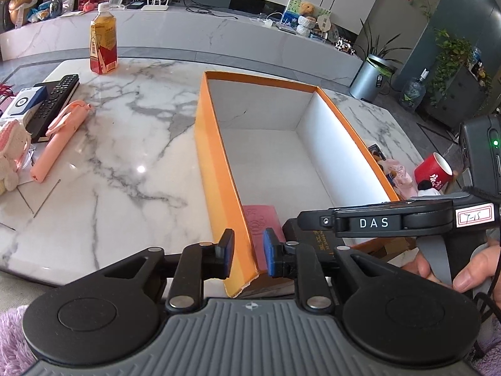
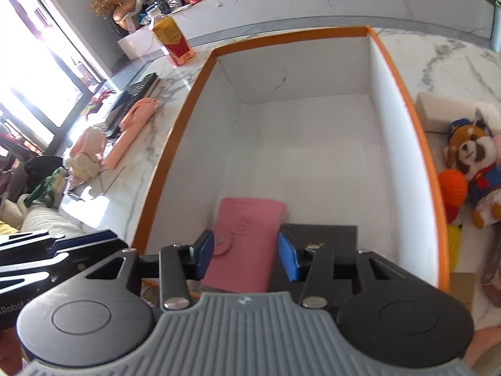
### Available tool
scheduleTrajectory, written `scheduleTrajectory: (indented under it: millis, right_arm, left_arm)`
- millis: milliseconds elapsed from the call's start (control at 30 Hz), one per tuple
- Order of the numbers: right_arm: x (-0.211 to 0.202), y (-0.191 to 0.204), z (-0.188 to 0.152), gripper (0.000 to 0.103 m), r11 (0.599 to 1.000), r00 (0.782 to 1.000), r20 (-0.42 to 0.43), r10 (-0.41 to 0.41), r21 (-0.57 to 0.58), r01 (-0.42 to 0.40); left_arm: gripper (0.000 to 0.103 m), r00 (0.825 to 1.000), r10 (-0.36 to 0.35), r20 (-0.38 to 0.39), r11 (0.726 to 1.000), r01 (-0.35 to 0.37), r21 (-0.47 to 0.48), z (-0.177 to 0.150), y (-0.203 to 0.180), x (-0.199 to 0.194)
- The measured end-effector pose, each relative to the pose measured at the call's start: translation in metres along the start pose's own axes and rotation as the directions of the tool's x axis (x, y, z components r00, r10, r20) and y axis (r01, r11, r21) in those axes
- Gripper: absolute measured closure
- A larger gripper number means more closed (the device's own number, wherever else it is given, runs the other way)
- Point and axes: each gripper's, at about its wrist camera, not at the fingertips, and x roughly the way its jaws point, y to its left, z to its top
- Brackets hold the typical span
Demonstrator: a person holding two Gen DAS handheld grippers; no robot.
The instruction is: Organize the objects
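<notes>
- 2 grippers sit at the near end of the orange box (image 1: 216,169), which stands open on the marble table (image 1: 125,144).
- My left gripper (image 1: 248,252) straddles the box's near-left wall: 1 blue pad outside, 1 inside, a gap showing on each side, so it grips nothing.
- My right gripper (image 2: 245,253) hangs over the box interior, jaws about half open, holding nothing.
- Between and below its pads I see the pink wallet (image 2: 245,238) lying flat on the box floor, against the left wall.
- Just beside the wallet, on its right, lies a black case (image 2: 322,235), touching it or nearly so.
- Left of the box on the table: a pink handle-shaped item (image 1: 59,138), a remote (image 1: 53,100) and a bottle (image 1: 103,40).
- Right of the box: a plush toy (image 2: 472,163) and a red cup (image 1: 433,172).
</notes>
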Motion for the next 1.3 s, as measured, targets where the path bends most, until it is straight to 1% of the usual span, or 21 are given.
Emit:
scheduleTrajectory:
  millis: [33, 100, 233, 367, 467, 567, 633, 700, 733, 800, 867, 900, 933, 1000, 1033, 1067, 1100, 1133, 1200, 1300]
  right_arm:
    - [0.001, -0.001, 0.002, 0.053, 1.000, 1.000, -0.005, -0.016, -0.001, 0.016]
    - [0.008, -0.004, 0.006, 0.052, 1.000, 0.999, -0.029, -0.030, -0.003, 0.030]
    - [0.026, -0.003, 0.011, 0.052, 1.000, 0.996, -0.085, -0.025, 0.010, 0.026]
    - [0.038, -0.001, 0.019, 0.052, 0.998, 0.993, -0.103, -0.055, -0.016, 0.054]
    - [0.052, -0.003, 0.030, 0.052, 0.999, 0.988, -0.147, -0.046, -0.025, 0.043]
    - [0.070, -0.007, 0.038, 0.052, 1.000, 0.979, -0.203, -0.022, -0.011, 0.020]
    - [0.081, -0.010, 0.043, 0.052, 1.000, 0.969, -0.246, -0.004, 0.005, 0.005]
    - [0.087, -0.014, 0.048, 0.052, 0.998, 0.958, -0.280, 0.054, 0.046, -0.043]
    - [0.090, -0.016, 0.050, 0.052, 0.997, 0.952, -0.300, 0.060, 0.062, -0.043]
    - [0.097, -0.018, 0.054, 0.052, 0.996, 0.941, -0.335, 0.044, 0.083, -0.017]
    - [0.106, -0.021, 0.056, 0.047, 0.996, 0.930, -0.367, 0.028, 0.094, 0.007]
    - [0.110, -0.022, 0.057, 0.046, 0.994, 0.923, -0.384, 0.033, 0.106, 0.009]
    - [0.111, -0.023, 0.058, 0.042, 0.993, 0.920, -0.388, 0.053, 0.121, -0.007]
    - [0.113, -0.019, 0.059, 0.042, 0.993, 0.915, -0.397, 0.071, 0.112, -0.029]
    - [0.112, -0.016, 0.059, 0.044, 0.994, 0.915, -0.396, 0.081, 0.103, -0.043]
    - [0.111, -0.015, 0.059, 0.054, 0.993, 0.916, -0.391, 0.090, 0.101, -0.055]
    - [0.110, -0.014, 0.059, 0.061, 0.993, 0.919, -0.384, 0.091, 0.104, -0.055]
    - [0.108, -0.014, 0.059, 0.071, 0.990, 0.919, -0.379, 0.108, 0.121, -0.066]
    - [0.101, -0.016, 0.060, 0.072, 0.985, 0.924, -0.360, 0.128, 0.152, -0.078]
    - [0.085, -0.016, 0.060, 0.072, 0.977, 0.932, -0.319, 0.172, 0.180, -0.118]
  left_arm:
    - [0.074, 1.000, -0.006, 0.002, 1.000, 0.006, -0.003, 0.001, 0.001, 0.002]
    - [0.074, 1.000, -0.015, 0.002, 1.000, 0.015, -0.011, 0.003, 0.004, 0.006]
    - [0.074, 1.000, -0.023, -0.001, 1.000, 0.023, -0.011, 0.007, 0.009, 0.015]
    - [0.074, 0.999, -0.045, -0.011, 0.999, 0.045, -0.009, 0.012, 0.015, 0.026]
    - [0.074, 0.998, -0.061, -0.021, 0.998, 0.061, -0.013, 0.017, 0.019, 0.036]
    - [0.074, 0.996, -0.079, -0.034, 0.997, 0.079, -0.011, 0.021, 0.020, 0.044]
    - [0.074, 0.997, -0.066, -0.051, 0.998, 0.065, -0.004, 0.023, 0.020, 0.050]
    - [0.074, 0.997, -0.039, -0.067, 0.999, 0.040, 0.011, 0.025, 0.020, 0.055]
    - [0.075, 0.997, -0.033, -0.072, 0.999, 0.034, 0.019, 0.026, 0.019, 0.057]
    - [0.077, 0.997, -0.033, -0.075, 0.999, 0.036, 0.031, 0.027, 0.017, 0.058]
    - [0.077, 0.996, -0.031, -0.078, 0.999, 0.034, 0.037, 0.027, 0.017, 0.058]
    - [0.077, 0.996, -0.032, -0.078, 0.999, 0.035, 0.036, 0.027, 0.017, 0.057]
    - [0.077, 0.997, -0.032, -0.076, 0.999, 0.035, 0.034, 0.026, 0.018, 0.057]
    - [0.078, 0.997, -0.029, -0.071, 0.999, 0.031, 0.023, 0.027, 0.019, 0.058]
    - [0.079, 0.997, -0.026, -0.069, 0.999, 0.028, 0.021, 0.027, 0.019, 0.058]
    - [0.079, 0.997, -0.023, -0.069, 0.999, 0.024, 0.020, 0.028, 0.019, 0.059]
    - [0.079, 0.997, -0.021, -0.069, 1.000, 0.023, 0.021, 0.028, 0.019, 0.059]
    - [0.080, 0.998, -0.016, -0.069, 1.000, 0.018, 0.025, 0.028, 0.018, 0.058]
    - [0.080, 0.998, -0.012, -0.067, 0.999, 0.014, 0.033, 0.028, 0.017, 0.058]
    - [0.080, 0.998, -0.018, -0.064, 0.999, 0.020, 0.026, 0.028, 0.019, 0.058]
